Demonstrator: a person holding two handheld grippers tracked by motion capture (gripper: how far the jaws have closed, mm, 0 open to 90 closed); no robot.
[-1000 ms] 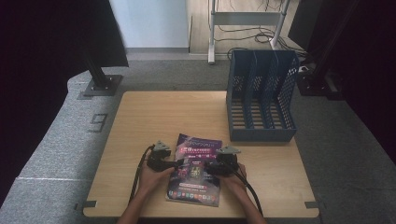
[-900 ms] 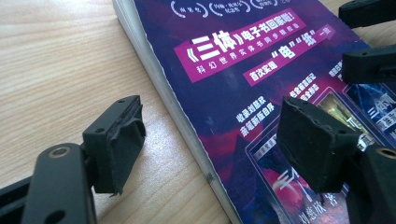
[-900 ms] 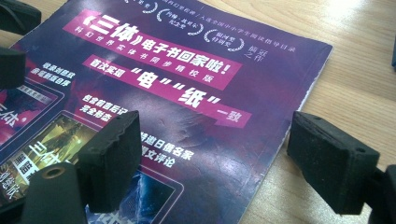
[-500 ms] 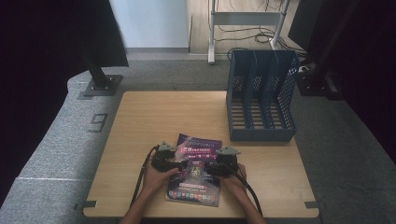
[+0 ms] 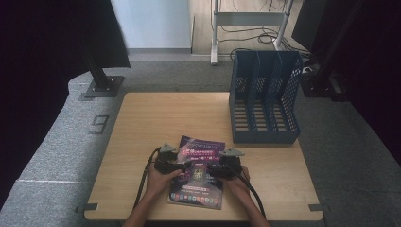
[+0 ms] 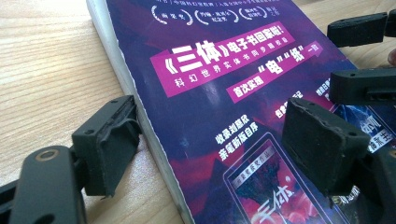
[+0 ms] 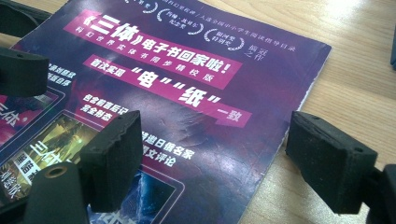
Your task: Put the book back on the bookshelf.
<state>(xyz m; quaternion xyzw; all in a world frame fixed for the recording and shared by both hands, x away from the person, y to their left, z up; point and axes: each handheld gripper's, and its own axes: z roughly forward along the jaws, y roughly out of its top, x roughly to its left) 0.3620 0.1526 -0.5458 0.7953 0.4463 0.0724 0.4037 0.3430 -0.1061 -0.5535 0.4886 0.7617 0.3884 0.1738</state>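
- Straddling the left edge of the one book [image 5: 197, 177], my left gripper [image 6: 210, 140] stands wide open, one pad on the wood, one over the cover.
- My right gripper [image 7: 233, 154] gapes equally wide across the book's right edge.
- One blue file rack [image 5: 265, 101] stands beyond the book on the table [image 5: 156, 118].

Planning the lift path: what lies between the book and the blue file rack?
Bare tabletop separates the book from the file rack, seen in the high view.

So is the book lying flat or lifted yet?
Flat: the book lies closed, cover up, on the table; both grippers open.
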